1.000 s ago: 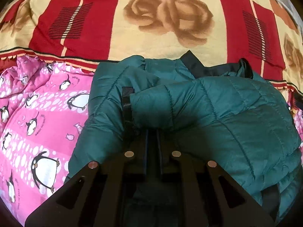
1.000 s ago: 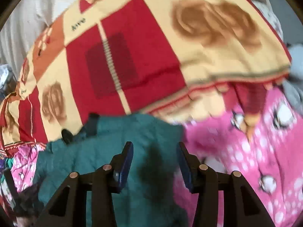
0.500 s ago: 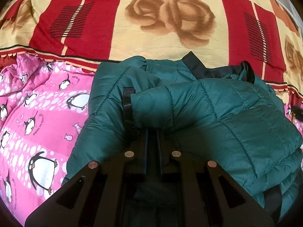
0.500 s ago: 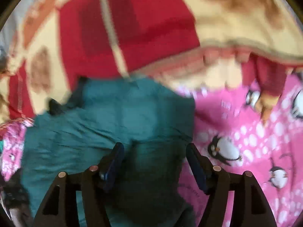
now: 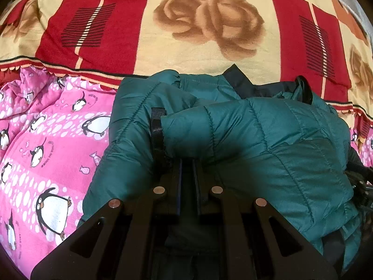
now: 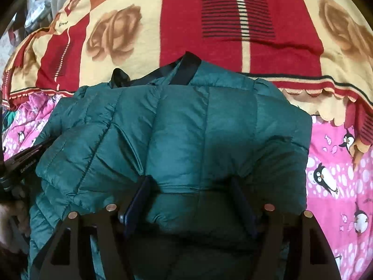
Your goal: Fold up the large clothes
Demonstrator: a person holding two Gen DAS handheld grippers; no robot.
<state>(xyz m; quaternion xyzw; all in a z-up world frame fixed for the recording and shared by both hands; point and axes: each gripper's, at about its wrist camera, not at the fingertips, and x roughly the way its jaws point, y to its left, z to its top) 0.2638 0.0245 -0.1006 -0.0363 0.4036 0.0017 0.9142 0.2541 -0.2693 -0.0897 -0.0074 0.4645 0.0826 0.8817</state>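
A dark green quilted jacket (image 5: 256, 135) lies folded in a heap on the bed, its black collar strip (image 5: 240, 81) at the far side. My left gripper (image 5: 187, 161) is shut on a fold of the jacket, and the puffy fabric hides its fingertips. In the right wrist view the same jacket (image 6: 186, 121) fills the middle. My right gripper (image 6: 191, 182) points down onto it with its jaws opening. A bulge of the jacket sits between the wide fingers, which do not clamp it.
A red and cream blanket with rose prints (image 5: 209, 23) covers the far part of the bed. A pink penguin sheet (image 5: 46, 140) lies under the jacket on both sides. The body of the other gripper (image 6: 21, 163) and a hand (image 6: 9, 212) show at the left edge.
My right gripper has swung over and down onto the jacket, rolled, and spread its jaws wider. The left gripper has kept still, shut on the fold.
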